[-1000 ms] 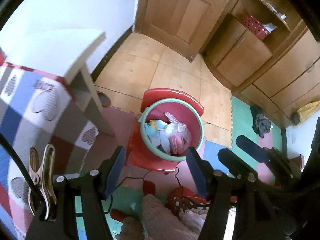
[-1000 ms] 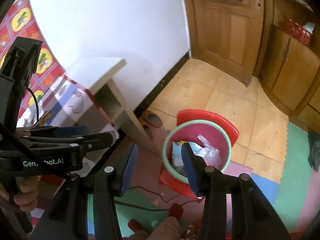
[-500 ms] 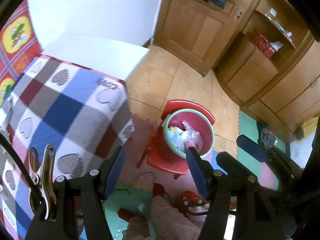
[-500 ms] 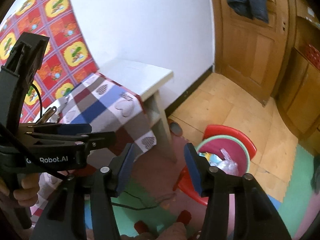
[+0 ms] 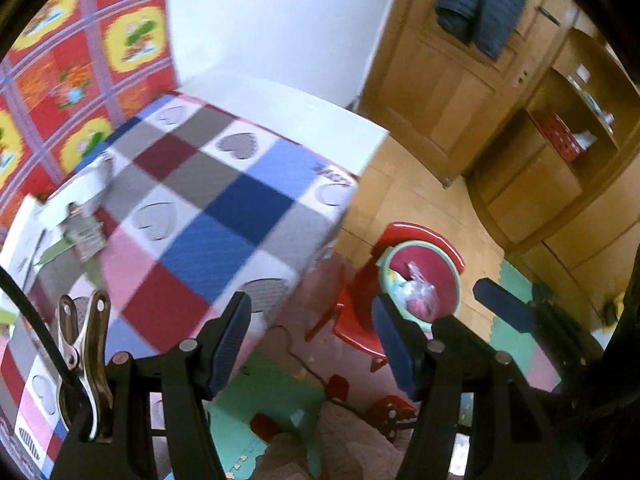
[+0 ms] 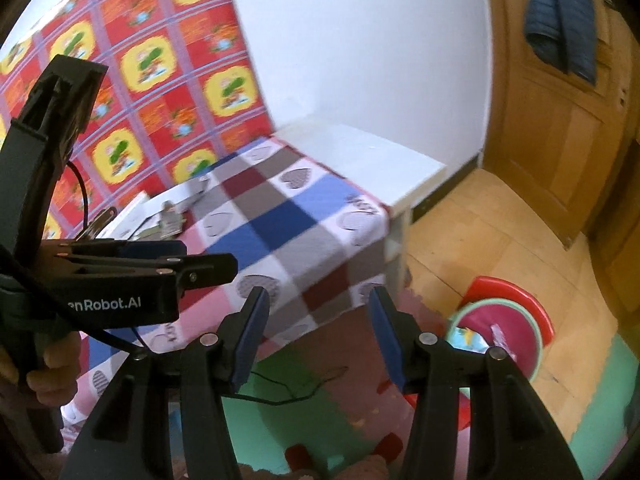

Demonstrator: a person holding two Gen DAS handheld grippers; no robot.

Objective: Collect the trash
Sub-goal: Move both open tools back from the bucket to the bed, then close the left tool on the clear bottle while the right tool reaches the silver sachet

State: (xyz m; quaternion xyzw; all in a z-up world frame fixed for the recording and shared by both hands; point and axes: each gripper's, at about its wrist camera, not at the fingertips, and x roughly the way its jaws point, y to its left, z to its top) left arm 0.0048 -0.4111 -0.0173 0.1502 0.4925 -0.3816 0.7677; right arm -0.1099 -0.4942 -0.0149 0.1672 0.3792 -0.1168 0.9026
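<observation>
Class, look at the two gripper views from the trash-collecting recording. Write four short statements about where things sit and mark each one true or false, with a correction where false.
1. The basin with trash sits on a red stool. True.
2. The left gripper holds a plastic bag. False: nothing is between its open jaws.
3. A checked cloth with hearts covers the table. True.
4. The right gripper is clamped on the cloth. False: it is open and empty.

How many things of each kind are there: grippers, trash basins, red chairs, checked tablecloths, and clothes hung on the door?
Grippers: 2, the left gripper and the right gripper
Trash basins: 1, the basin
Red chairs: 1, the chair
Checked tablecloths: 1, the tablecloth
Clothes on the door: 1, the jacket
Total: 6
</observation>
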